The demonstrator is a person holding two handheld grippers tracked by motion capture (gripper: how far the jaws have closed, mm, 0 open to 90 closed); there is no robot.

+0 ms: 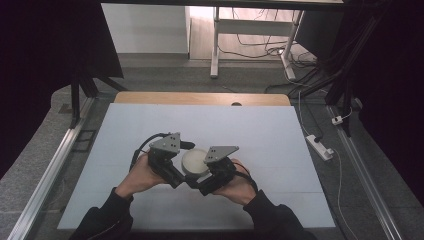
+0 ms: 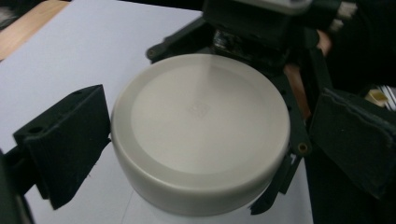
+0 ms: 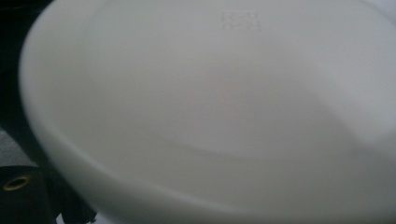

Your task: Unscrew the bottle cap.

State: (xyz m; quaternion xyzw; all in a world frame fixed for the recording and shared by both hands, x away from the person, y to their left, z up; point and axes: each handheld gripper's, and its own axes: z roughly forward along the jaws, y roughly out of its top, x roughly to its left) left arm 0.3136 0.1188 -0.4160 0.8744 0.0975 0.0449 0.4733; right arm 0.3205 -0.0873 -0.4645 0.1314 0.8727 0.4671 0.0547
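A round white jar (image 1: 195,161) with a flat cream lid (image 2: 201,121) stands on the white tabletop (image 1: 240,130), close to the person's side. My left gripper (image 1: 181,162) comes at it from the left and is open around the lid. One of its fingers (image 2: 65,140) touches the lid's rim, while the other stands apart on the far side. My right gripper (image 1: 209,172) reaches in from the right, and its thin black jaws hug both sides of the jar. In the right gripper view the jar (image 3: 210,107) is very close and blurred.
The white sheet covers a wooden table whose bare edge (image 1: 200,98) shows at the back. Metal rails (image 1: 55,165) run along both sides. On the floor to the right lie a power strip (image 1: 320,146) and cables. A white desk frame (image 1: 215,45) stands beyond.
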